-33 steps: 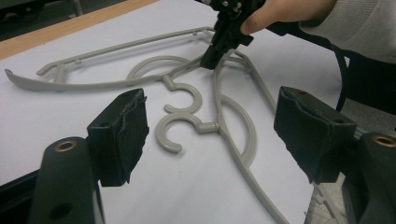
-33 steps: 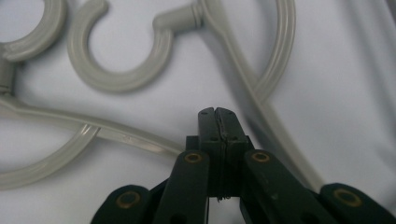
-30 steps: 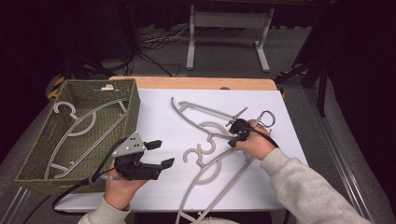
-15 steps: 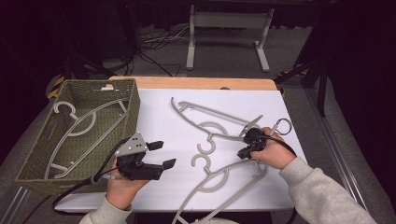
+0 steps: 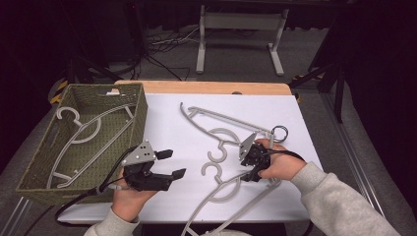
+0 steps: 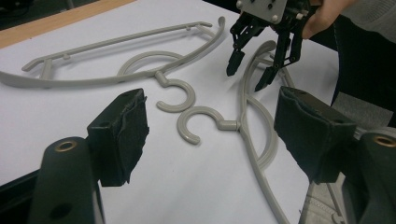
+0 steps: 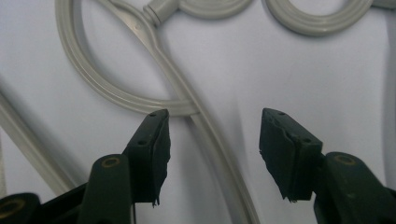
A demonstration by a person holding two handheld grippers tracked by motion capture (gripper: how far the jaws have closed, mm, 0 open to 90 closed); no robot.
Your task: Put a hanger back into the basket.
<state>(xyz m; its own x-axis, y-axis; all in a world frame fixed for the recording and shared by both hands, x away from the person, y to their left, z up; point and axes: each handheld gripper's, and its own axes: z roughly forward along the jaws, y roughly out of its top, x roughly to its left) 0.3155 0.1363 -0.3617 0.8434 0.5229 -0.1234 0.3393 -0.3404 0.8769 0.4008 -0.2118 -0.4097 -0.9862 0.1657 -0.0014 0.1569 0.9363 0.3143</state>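
Two grey plastic hangers lie on the white table top. The far hanger (image 5: 221,118) (image 6: 116,44) lies across the middle. The near hanger (image 5: 231,189) (image 6: 254,140) (image 7: 163,60) runs toward the front edge, its hook beside the other's. My right gripper (image 5: 247,167) (image 6: 246,77) (image 7: 219,151) points down over the near hanger's shoulder. Its jaws have just been opening, and the hanger's arm passes between them without touching the pads. My left gripper (image 5: 174,163) (image 6: 217,135) hovers open and holds nothing, to the left of the hooks. A third hanger (image 5: 83,135) lies in the basket.
An olive woven basket (image 5: 105,87) stands at the table's left side. A wooden strip (image 5: 206,87) edges the table at the back. Beyond it a metal stand (image 5: 238,22) and cables rest on the floor.
My right gripper has moved toward the front edge, and its jaws have gone from shut on the near hanger to open. The near hanger has shifted slightly nearer. The left gripper has stayed still.
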